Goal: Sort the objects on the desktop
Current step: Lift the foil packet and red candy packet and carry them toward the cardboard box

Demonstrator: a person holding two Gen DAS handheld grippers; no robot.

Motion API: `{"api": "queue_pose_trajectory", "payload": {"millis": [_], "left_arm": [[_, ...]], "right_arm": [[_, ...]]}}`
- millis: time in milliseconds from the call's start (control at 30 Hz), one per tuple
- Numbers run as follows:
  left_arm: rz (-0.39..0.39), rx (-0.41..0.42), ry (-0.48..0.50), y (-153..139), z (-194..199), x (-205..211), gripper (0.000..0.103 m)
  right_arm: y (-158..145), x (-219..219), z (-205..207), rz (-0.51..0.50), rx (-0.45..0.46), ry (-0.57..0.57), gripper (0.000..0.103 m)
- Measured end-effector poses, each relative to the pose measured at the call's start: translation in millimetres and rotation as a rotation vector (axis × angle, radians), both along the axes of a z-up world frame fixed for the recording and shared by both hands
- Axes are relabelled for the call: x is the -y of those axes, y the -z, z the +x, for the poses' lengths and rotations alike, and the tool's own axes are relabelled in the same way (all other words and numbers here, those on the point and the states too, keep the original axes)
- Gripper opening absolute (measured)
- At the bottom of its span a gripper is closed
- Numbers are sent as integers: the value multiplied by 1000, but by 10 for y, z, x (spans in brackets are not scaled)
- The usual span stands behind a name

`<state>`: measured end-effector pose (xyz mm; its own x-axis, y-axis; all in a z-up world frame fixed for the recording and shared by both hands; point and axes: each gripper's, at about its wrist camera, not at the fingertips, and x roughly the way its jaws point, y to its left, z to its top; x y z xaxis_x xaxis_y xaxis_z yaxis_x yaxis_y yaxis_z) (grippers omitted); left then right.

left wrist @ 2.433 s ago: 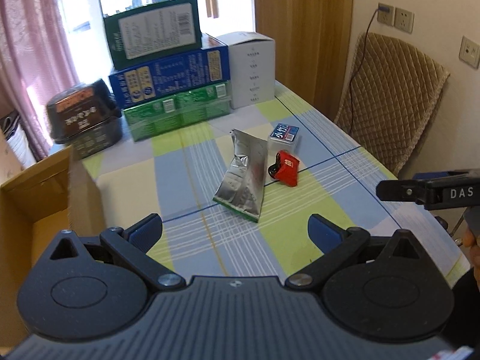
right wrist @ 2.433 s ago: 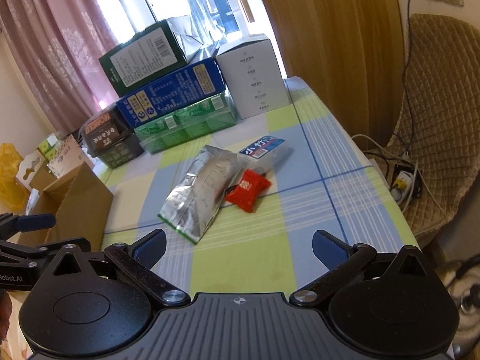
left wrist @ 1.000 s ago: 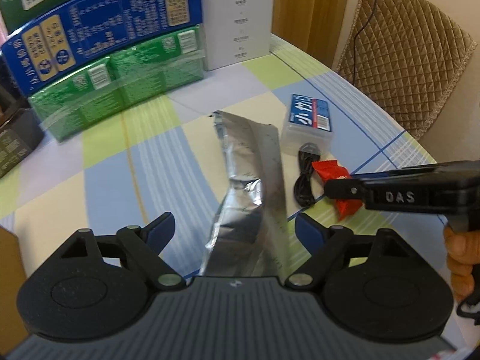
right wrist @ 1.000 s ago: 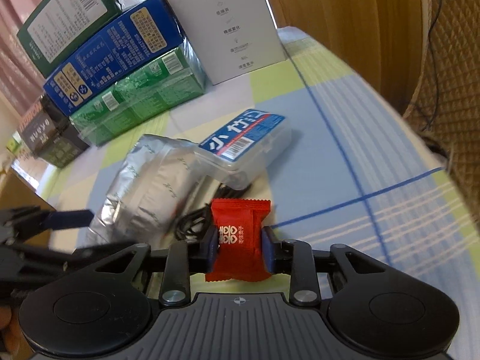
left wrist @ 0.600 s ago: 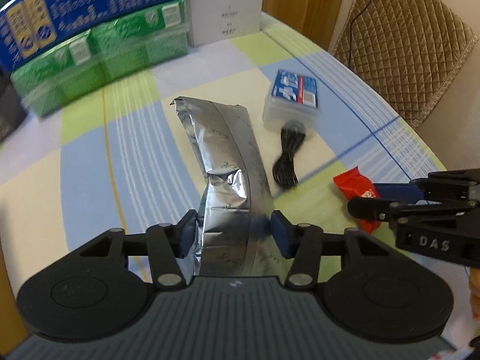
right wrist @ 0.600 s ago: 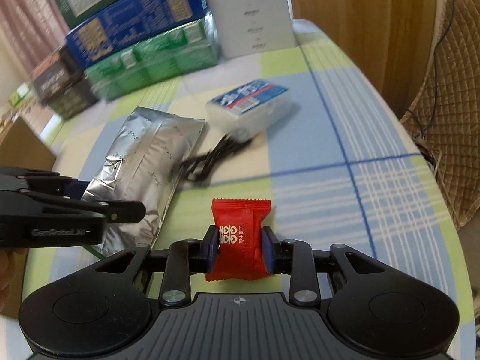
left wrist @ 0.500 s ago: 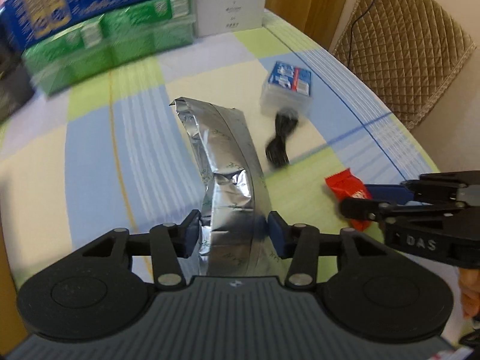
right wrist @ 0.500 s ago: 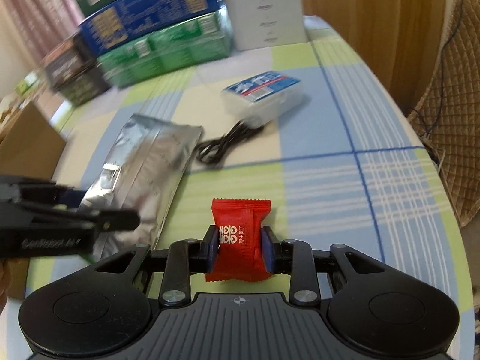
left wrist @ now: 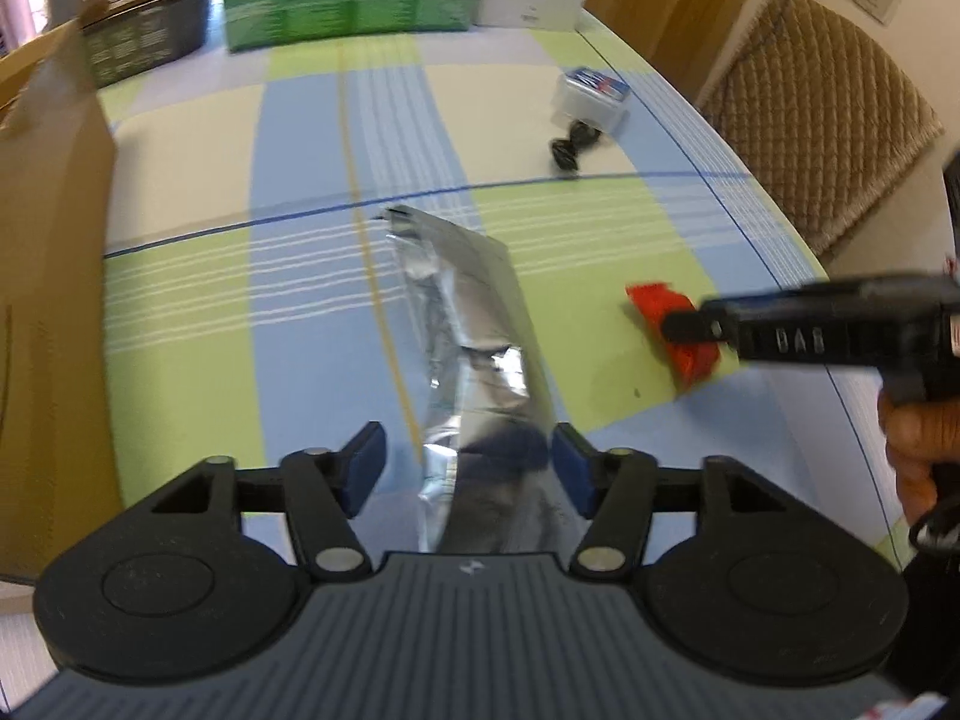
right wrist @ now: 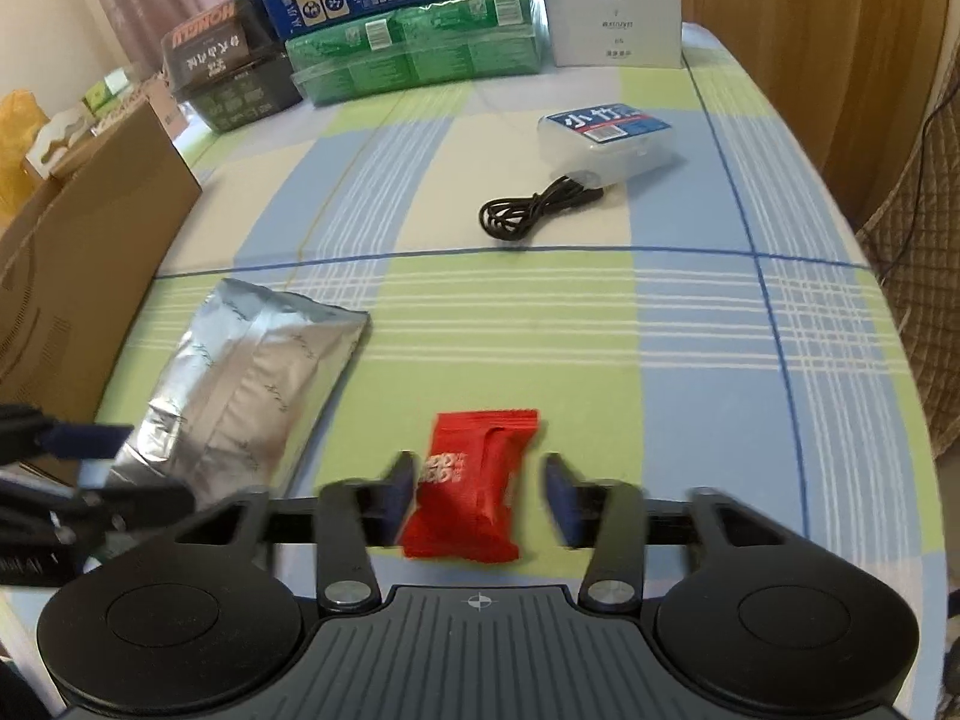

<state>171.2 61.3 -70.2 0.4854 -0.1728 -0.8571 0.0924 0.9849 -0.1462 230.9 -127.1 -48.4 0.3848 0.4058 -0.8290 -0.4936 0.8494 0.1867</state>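
Observation:
A crinkled silver foil bag [left wrist: 468,312] lies on the checked tablecloth, its near end between the pads of my left gripper [left wrist: 468,462]. That gripper's jaws are opening: the left pad stands clear and the right pad is close beside the foil. A red snack packet [right wrist: 474,480] sits between the pads of my right gripper [right wrist: 480,489]. Those jaws are opening too, and the right pad is off the packet. In the left wrist view the red packet [left wrist: 666,306] is partly hidden behind the right gripper's black finger. The silver bag [right wrist: 252,378] lies left of the packet.
A clear plastic box with a blue label [right wrist: 606,132] and a coiled black cable [right wrist: 534,210] lie farther back. Stacked green [right wrist: 414,54], blue and white [right wrist: 618,6] boxes line the far edge. An open cardboard box [right wrist: 78,264] stands at left, a quilted chair [left wrist: 828,120] at right.
Both grippers drew back toward the table's near edge with the silver bag and the red packet, away from the cable and plastic box. Both sets of jaws then opened off them.

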Motion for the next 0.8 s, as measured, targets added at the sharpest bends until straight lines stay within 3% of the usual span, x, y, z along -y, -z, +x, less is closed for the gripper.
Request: {"api": "queue_pose_trajectory", "payload": {"millis": [133,300,333,467,800], "left_arm": [[0,2,-8,-14,87,-19,67],[0,-13,6,58,212,18,68],[1,-17,10,78,239,26,68],[6,-27,29,131,316,82,68],[74,-77,84,245,439,280,62]], "right_arm": [[51,-23,9,-13,-13,-11,58],[121,-113,-5,-51,-13,-54,57],[139,-137,-10,-65,-6,-67,55],[153,-184,-19,-116,37,-93,31],[117,-120,23,-89,21,-53,30]]}}
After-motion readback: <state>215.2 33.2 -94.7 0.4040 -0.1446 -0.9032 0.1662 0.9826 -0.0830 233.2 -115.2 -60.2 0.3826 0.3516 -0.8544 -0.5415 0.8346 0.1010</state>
